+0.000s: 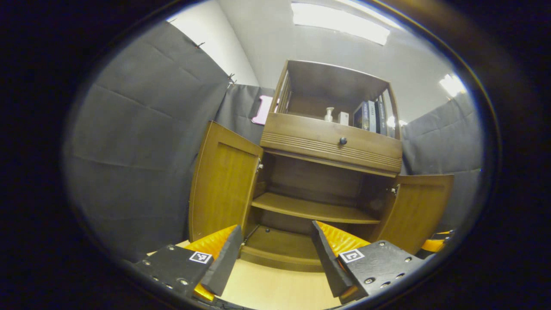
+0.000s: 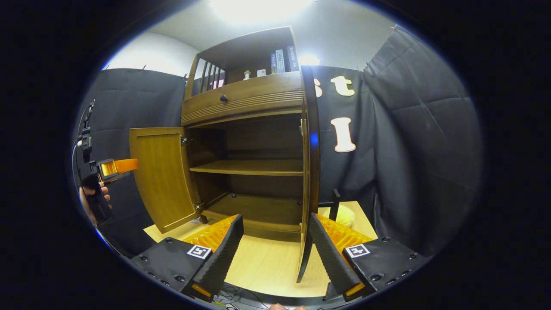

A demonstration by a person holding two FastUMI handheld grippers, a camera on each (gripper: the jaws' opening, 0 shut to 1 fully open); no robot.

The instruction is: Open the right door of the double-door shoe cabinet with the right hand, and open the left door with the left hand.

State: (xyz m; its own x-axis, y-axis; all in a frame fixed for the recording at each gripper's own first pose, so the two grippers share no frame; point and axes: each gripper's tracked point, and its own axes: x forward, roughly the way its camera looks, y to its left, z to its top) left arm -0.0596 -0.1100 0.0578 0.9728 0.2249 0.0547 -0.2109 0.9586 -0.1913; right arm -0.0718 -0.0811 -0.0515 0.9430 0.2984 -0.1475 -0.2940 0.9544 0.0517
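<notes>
We hold both grippers, left gripper [image 1: 274, 254] and right gripper [image 2: 275, 241], spread and empty; the brown wooden double-door shoe cabinet [image 1: 331, 142] has rigid hinged doors, best taken at their free edges.

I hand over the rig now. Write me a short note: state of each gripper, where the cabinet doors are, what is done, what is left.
Left gripper: open, holds nothing, facing the shoe cabinet from the front.
Right gripper: open, holds nothing; the edge of the right door stands between its fingers, apparently without contact.
Left door: swung wide open.
Right door: also open, seen edge-on in the right gripper view.
Inside: the shelf looks bare.
Done: both doors are open.
Left: nothing apparent; perhaps draw both grippers back.
</notes>
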